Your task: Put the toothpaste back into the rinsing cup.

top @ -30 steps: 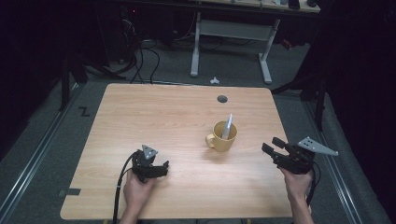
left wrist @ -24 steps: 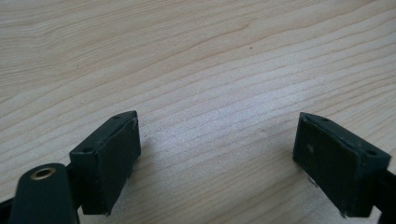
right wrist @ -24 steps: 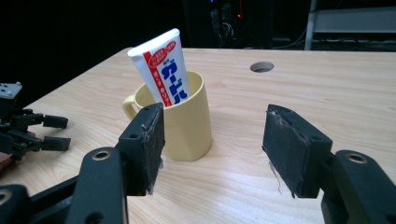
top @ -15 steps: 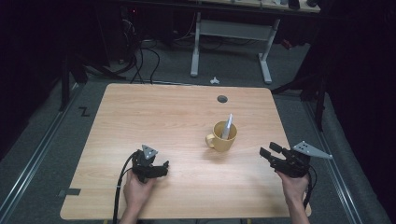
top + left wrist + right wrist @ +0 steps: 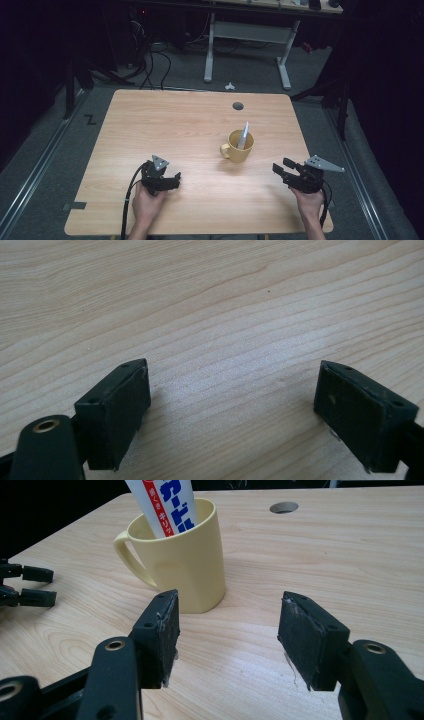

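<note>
Since the earlier high view, the right tool [image 5: 283, 169] has sunk toward the surface [image 5: 165, 125] near its right front corner, and its jaws have just been closing, with nothing between them. They now stand partly apart and empty, pointing across the wood toward the yellow mug [image 5: 238, 146]; in the right gripper view the right tool [image 5: 227, 630] aims just right of the mug [image 5: 182, 562], near it but not touching. The mug stands upright, right of the middle of the surface, its handle turned toward the left tool [image 5: 172, 181]. A white toothpaste tube [image 5: 243, 136] with red and blue lettering leans inside it, its top rising above the rim. The left tool has kept its place near the front left, held low over bare wood; in the left gripper view its jaws [image 5: 232, 410] stand wide apart and hold nothing. A round cable hole [image 5: 238, 106] sits near the far edge.
</note>
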`<state>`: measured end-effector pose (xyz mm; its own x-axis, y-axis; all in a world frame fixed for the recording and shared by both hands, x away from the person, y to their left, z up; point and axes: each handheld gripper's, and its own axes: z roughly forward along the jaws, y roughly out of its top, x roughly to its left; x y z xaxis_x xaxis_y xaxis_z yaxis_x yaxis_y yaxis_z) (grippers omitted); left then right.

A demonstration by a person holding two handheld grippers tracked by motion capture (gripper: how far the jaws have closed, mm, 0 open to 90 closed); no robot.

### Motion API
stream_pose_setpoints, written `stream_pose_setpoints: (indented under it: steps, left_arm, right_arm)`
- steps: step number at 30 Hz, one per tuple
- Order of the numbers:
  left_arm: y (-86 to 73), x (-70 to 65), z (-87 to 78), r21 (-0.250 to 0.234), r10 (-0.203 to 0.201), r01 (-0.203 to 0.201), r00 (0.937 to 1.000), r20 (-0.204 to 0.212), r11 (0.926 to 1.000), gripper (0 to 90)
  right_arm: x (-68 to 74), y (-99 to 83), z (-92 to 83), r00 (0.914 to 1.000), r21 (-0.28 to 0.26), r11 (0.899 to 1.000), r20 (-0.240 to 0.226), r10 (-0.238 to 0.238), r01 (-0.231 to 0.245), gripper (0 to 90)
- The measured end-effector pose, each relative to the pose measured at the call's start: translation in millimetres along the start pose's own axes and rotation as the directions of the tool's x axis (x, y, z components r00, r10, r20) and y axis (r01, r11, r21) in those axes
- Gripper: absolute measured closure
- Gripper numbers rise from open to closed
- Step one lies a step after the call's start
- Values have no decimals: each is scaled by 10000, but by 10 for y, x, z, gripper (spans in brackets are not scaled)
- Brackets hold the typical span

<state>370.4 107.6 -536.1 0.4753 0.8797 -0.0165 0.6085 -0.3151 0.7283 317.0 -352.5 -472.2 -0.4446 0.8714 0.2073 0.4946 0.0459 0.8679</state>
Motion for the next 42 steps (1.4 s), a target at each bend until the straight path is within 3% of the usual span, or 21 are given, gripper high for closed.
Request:
stream_pose_setpoints:
  steps: [20,42]
  left_arm:
    - [0,0,0,-1,-2,2,10000,-1,10000,153]
    - [0,0,0,0,0,0,10000,-2,10000,153]
  right_arm:
    - [1,-153,190,9993,740,9972,348,-106,80,452]
    - [-40,-290,438,9935,1659,9859,1059,-407,227,452]
